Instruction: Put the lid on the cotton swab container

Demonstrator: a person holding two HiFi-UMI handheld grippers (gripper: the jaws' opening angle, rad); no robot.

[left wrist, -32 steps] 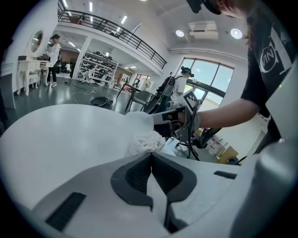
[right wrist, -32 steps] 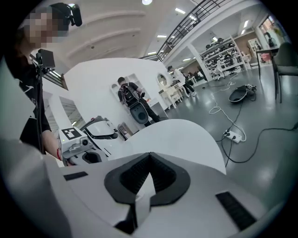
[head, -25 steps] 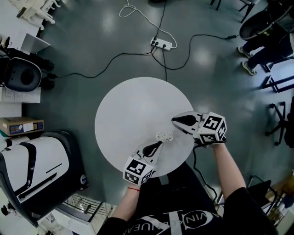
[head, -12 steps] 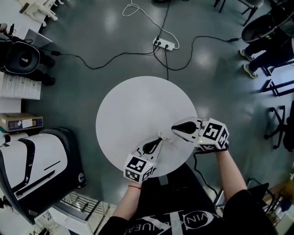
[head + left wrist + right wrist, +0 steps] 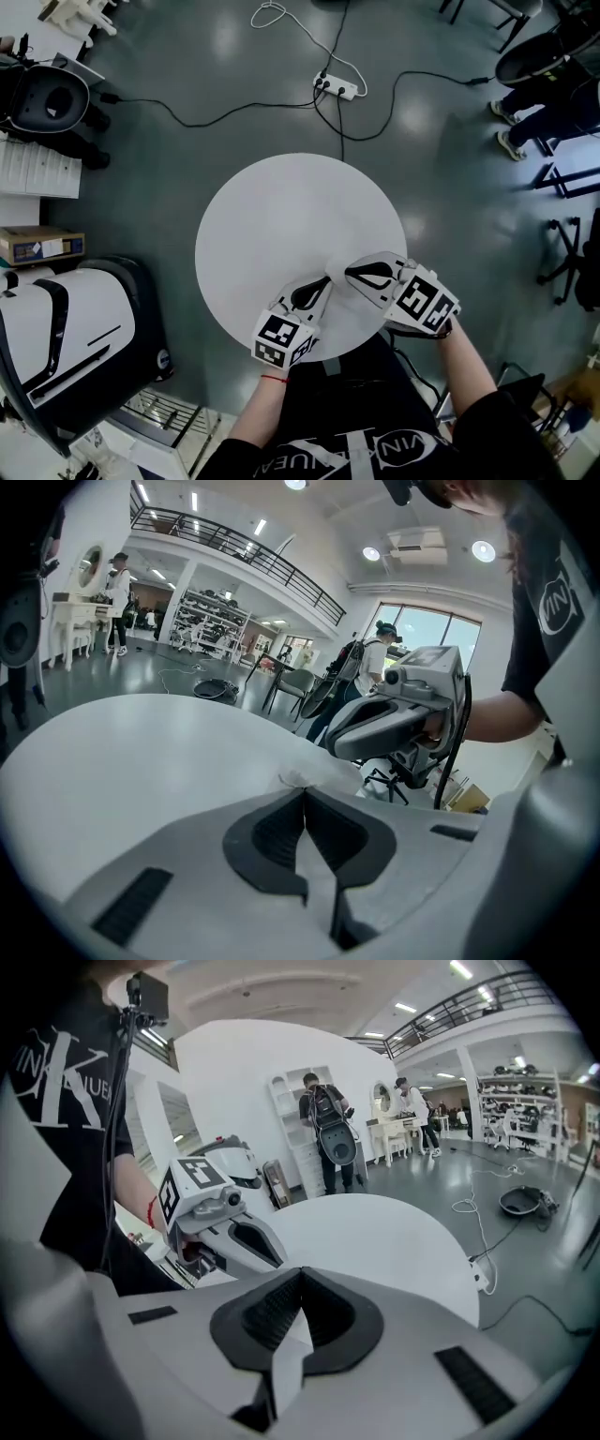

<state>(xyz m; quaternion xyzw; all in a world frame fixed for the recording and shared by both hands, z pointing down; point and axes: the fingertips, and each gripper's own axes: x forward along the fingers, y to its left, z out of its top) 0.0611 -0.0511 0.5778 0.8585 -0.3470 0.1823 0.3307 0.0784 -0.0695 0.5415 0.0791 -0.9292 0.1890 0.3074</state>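
The cotton swab container (image 5: 296, 780) shows only as a small clear scrap just beyond my left gripper's tips in the left gripper view. In the head view the two grippers hide it. My left gripper (image 5: 325, 280) (image 5: 302, 794) is shut, and its tips touch that clear scrap near the front of the round white table (image 5: 281, 216). My right gripper (image 5: 350, 273) (image 5: 300, 1274) is shut with nothing between its jaws. Its tips point left, close to the left gripper's tips. I cannot pick out a separate lid.
Both grippers work near the table's front edge, by the person's body. On the floor beyond the table lie a power strip (image 5: 335, 89) and cables. A white machine (image 5: 66, 328) stands at the left. Chair legs (image 5: 562, 173) stand at the right.
The right gripper has moved left and nearer, up to the left gripper's tips. The left gripper has edged forward onto the clear container, which is now covered in the head view.
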